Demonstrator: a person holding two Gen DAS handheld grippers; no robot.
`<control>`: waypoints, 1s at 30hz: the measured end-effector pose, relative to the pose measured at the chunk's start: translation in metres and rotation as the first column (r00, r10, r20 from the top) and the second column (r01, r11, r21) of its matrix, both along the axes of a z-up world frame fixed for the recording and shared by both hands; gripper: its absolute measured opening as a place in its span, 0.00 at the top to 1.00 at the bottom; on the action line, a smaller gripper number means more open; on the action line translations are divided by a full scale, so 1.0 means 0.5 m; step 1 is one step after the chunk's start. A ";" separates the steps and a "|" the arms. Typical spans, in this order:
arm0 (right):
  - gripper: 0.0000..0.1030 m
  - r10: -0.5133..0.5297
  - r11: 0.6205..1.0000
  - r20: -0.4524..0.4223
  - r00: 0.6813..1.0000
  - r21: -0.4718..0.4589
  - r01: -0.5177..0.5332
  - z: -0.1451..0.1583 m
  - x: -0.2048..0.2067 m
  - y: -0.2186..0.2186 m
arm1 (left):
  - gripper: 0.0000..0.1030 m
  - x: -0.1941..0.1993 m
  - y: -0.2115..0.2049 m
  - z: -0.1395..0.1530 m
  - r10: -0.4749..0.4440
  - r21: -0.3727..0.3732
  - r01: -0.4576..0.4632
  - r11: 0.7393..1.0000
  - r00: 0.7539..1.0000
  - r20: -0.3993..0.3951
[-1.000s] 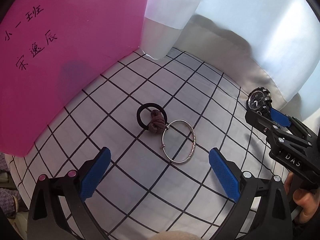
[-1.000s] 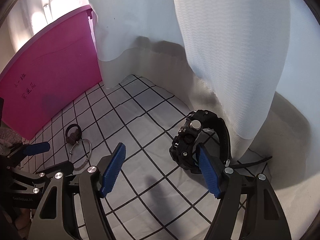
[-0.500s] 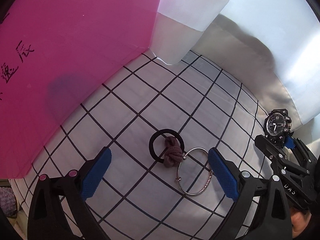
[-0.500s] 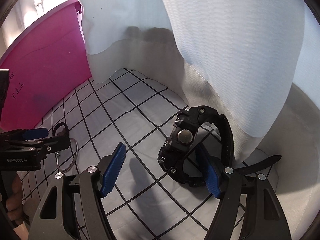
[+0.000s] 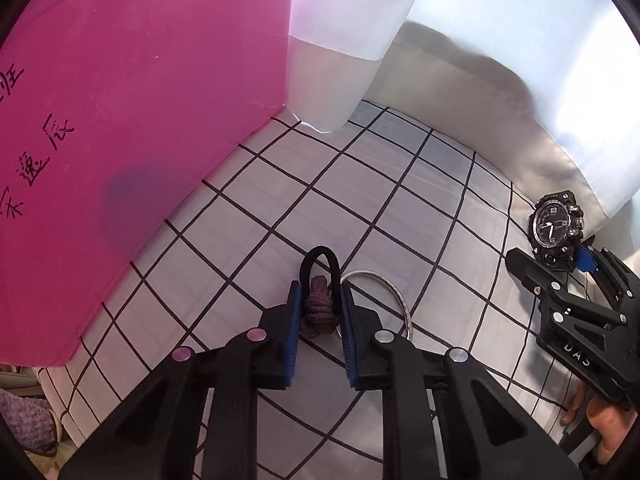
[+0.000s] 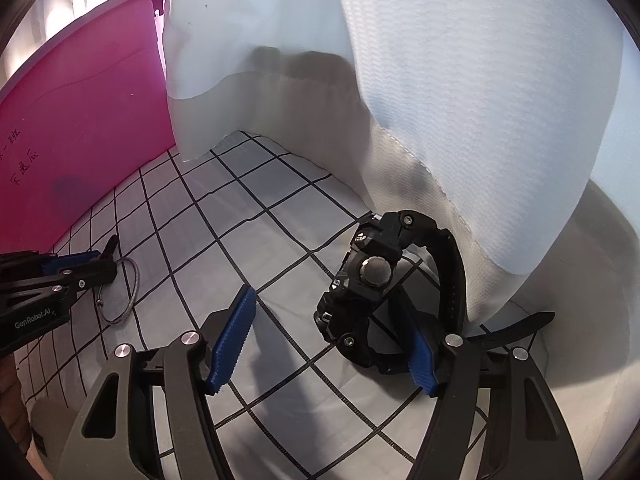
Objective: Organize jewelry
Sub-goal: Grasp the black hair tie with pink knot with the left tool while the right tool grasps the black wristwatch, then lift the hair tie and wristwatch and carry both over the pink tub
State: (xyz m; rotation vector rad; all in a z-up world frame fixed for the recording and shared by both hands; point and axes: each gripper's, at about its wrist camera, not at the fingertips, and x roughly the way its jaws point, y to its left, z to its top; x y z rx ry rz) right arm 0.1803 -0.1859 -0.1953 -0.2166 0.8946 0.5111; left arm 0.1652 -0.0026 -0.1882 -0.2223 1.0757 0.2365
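Observation:
My left gripper (image 5: 319, 300) is shut on a black hair tie with a brown knot (image 5: 319, 309), low on the checked cloth (image 5: 360, 200). A silver bangle (image 5: 394, 292) lies just right of it, partly under the right finger. A black watch (image 5: 554, 232) stands on edge at the right. In the right wrist view my right gripper (image 6: 328, 336) is open around the watch (image 6: 372, 280), its right pad close beside the strap. The left gripper (image 6: 80, 268) and the bangle (image 6: 124, 296) show at the left there.
A pink plastic box wall (image 5: 120, 140) with handwritten characters stands at the left. White cloth (image 5: 500, 40) hangs at the back and right, close behind the watch (image 6: 480, 100).
My left gripper has moved down and forward and closed on the hair tie. My right gripper has come closer around the watch and stays open.

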 end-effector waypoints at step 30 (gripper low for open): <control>0.76 0.005 0.990 0.002 1.000 0.141 -0.005 0.101 -0.192 -0.074 | 0.84 -0.186 -0.034 0.133 -0.044 -0.064 0.052 0.997 0.992 0.118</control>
